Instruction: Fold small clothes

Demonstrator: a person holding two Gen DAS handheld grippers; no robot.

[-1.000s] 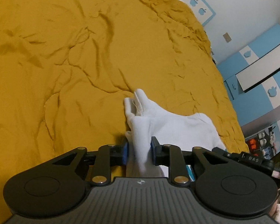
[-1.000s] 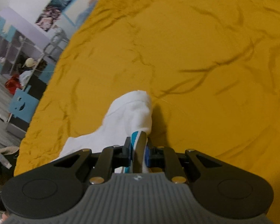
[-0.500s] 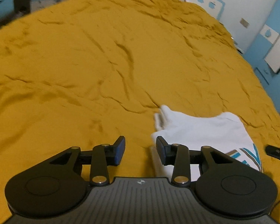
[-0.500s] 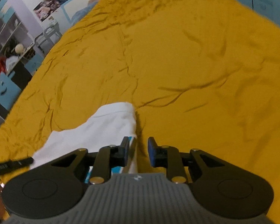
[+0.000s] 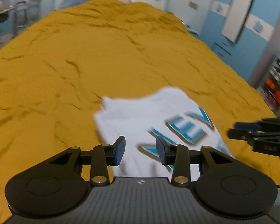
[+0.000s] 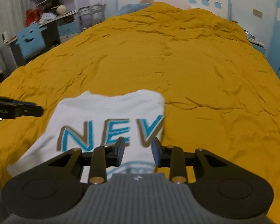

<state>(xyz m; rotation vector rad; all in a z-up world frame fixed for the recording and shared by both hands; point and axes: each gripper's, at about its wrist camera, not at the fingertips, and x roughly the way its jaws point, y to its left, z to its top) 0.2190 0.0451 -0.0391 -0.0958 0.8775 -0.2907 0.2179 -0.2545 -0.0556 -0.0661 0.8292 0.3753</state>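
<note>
The left gripper (image 5: 141, 152) hovered above the near-left part of the white shirt (image 5: 140, 117), its two blue-padded fingers (image 5: 119, 151) spread wide apart with nothing between them. The right gripper (image 6: 137, 152) hung over the shirt's near-right edge, its fingers (image 6: 120, 152) likewise parted and empty, clear of the cloth. Each gripper pointed forward along the shirt toward its far edge. From the right wrist view, the left gripper's tip showed just left of the shirt.
</note>
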